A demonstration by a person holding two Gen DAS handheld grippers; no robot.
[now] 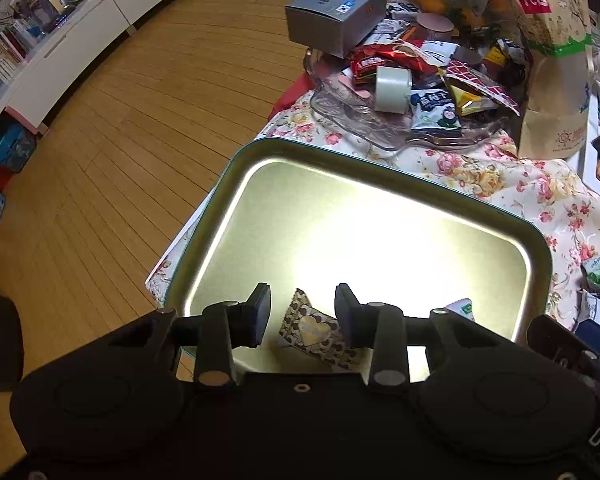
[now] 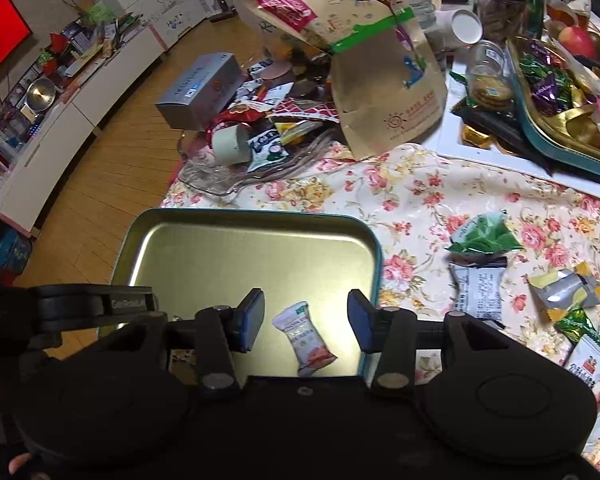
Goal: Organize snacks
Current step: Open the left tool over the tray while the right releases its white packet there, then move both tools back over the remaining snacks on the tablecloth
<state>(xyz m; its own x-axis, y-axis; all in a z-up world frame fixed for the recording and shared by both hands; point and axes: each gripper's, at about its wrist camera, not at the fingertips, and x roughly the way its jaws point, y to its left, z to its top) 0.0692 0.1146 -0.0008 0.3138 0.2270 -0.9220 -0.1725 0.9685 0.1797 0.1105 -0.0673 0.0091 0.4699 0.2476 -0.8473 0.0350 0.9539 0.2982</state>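
We log a teal-rimmed tin [image 1: 400,168] with a gold, glaring floor, sitting on the floral cloth [image 1: 480,168] at the table's near-left corner. Two snacks lie in it.

Left wrist view: a brown-patterned candy [image 1: 314,330] with a heart on its wrapper lies flat on the tin floor near the front wall. The left gripper [image 1: 303,316] hangs over it, jaws apart and wider than the candy; neither pad appears to touch it, nothing is held. To the right, a white-and-green wrapper end [image 1: 462,308] peeks from behind the right finger.

Right wrist view: a white candy [image 2: 303,338] with a green top band and a reddish print lies on the tin [image 2: 374,248] floor, tilted, near the front right corner. The right gripper [image 2: 306,320] is spread wide above it, both pads clear of the wrapper, holding nothing.

Further right on the cloth, loose snacks [image 2: 480,276] lie scattered, well apart from the tin. Behind the tin, a glass dish [image 2: 204,176] holds a pile of packets and a tape roll [image 2: 230,146]; a grey box [image 2: 200,88] and a paper bag [image 2: 384,80] stand by it.
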